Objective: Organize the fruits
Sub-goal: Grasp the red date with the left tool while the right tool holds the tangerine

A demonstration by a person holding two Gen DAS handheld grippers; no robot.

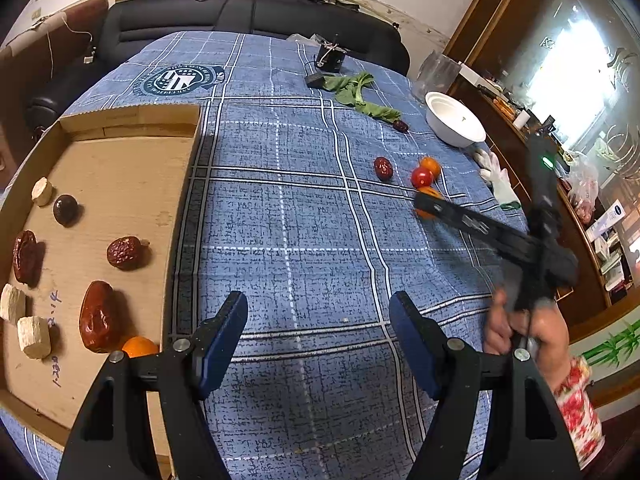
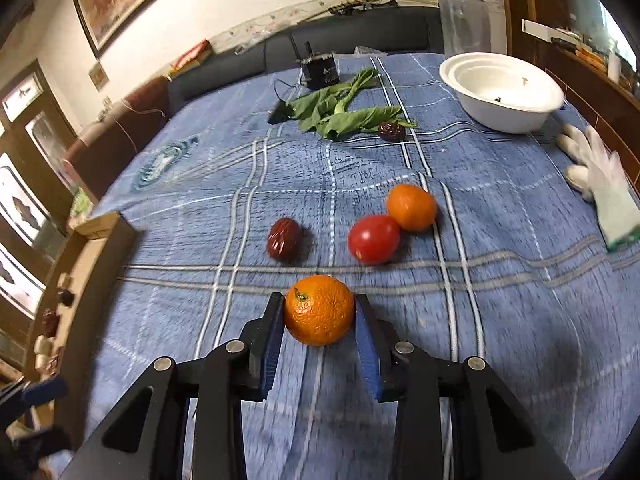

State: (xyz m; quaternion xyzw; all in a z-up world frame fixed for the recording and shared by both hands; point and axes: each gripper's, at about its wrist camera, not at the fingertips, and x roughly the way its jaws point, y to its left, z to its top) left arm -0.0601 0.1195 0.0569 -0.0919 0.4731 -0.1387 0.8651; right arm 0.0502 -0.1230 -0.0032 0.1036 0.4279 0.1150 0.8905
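We see the right claw (image 2: 320, 314) clamped on a mandarin (image 2: 319, 309) near the bench's right edge, just short of a tomato (image 2: 373, 239), second mandarin (image 2: 411, 207) and jujube (image 2: 283, 239). Left claw (image 1: 319, 316) stands apart, empty, beside the cardboard tray (image 1: 132, 184).

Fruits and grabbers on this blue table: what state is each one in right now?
Right gripper: shut on the near orange.
Left gripper: open, empty, above the cloth.
Far orange: loose on the cloth, touching the tomato.
Two dates: loose on the cloth.
Cardboard tray: holds dates, pale chunks and one orange.
White bowl: upright, nearly empty.
Glove: lying flat.
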